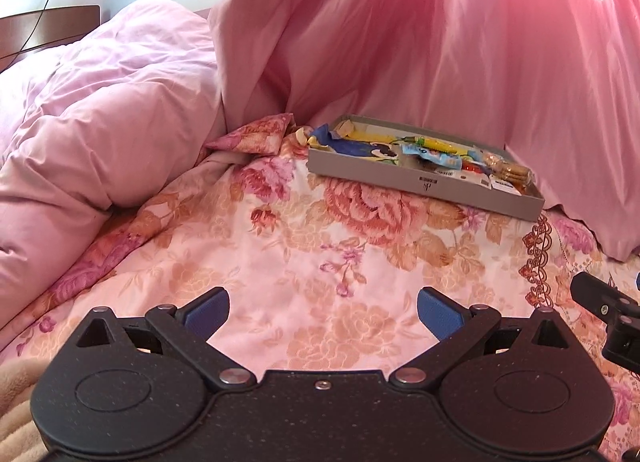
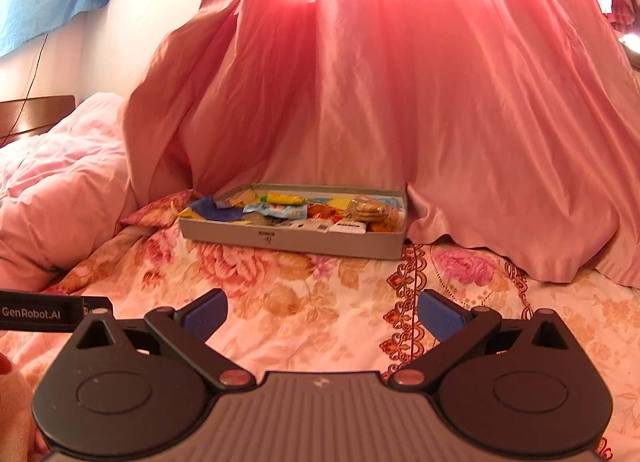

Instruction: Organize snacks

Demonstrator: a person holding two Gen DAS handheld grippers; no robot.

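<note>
Over the bedspread [image 1: 320, 262], both grippers [image 1: 323, 312] [image 2: 322, 312] hover, seemingly level, agape.

Black left tool [image 1: 323, 312] and right tool [image 2: 322, 314], blue pads.

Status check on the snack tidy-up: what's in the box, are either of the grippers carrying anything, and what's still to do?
Done: the shallow grey cardboard box on the floral bedsheet already holds a jumble of snack packets and a clear-wrapped biscuit stack. In hand: nothing; the left gripper and right gripper are both open and empty, short of the box. Left: no loose snacks show on the sheet, so possibly only tidying inside the box.
</note>
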